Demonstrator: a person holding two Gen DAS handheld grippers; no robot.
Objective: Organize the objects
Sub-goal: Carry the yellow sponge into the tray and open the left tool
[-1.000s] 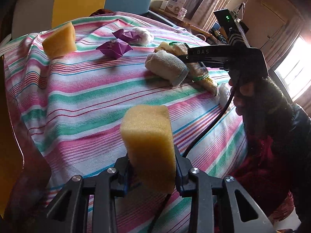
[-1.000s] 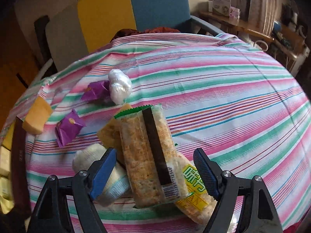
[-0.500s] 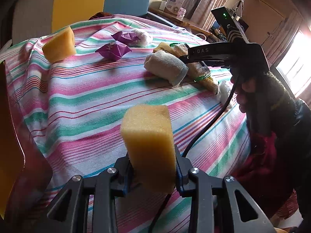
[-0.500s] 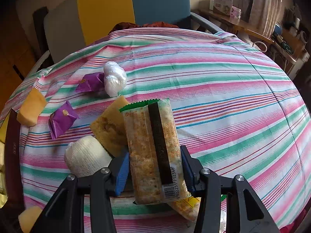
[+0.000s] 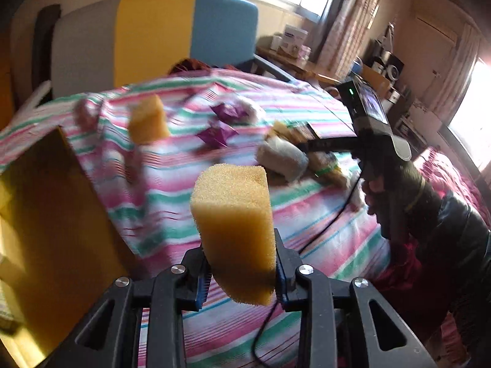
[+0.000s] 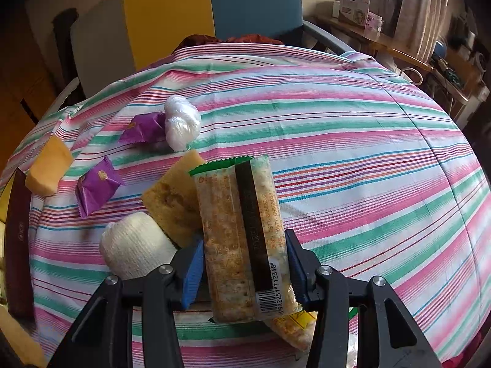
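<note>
Between left gripper [image 5: 242, 271] pads: yellow foam sponge block [image 5: 234, 230], clamped | right gripper [image 6: 244, 276]: clamped on clear-wrapped cracker packet [image 6: 242, 239]

the left tongs [image 5: 239, 271] have lifted the sponge [image 5: 234, 230]; the right tongs [image 6: 244, 271] closed on the cracker packet [image 6: 242, 239].

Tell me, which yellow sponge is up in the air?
The yellow sponge pinched in the left gripper is held up off the bed. The other sponge lies on the striped cloth, near its edge.
</note>
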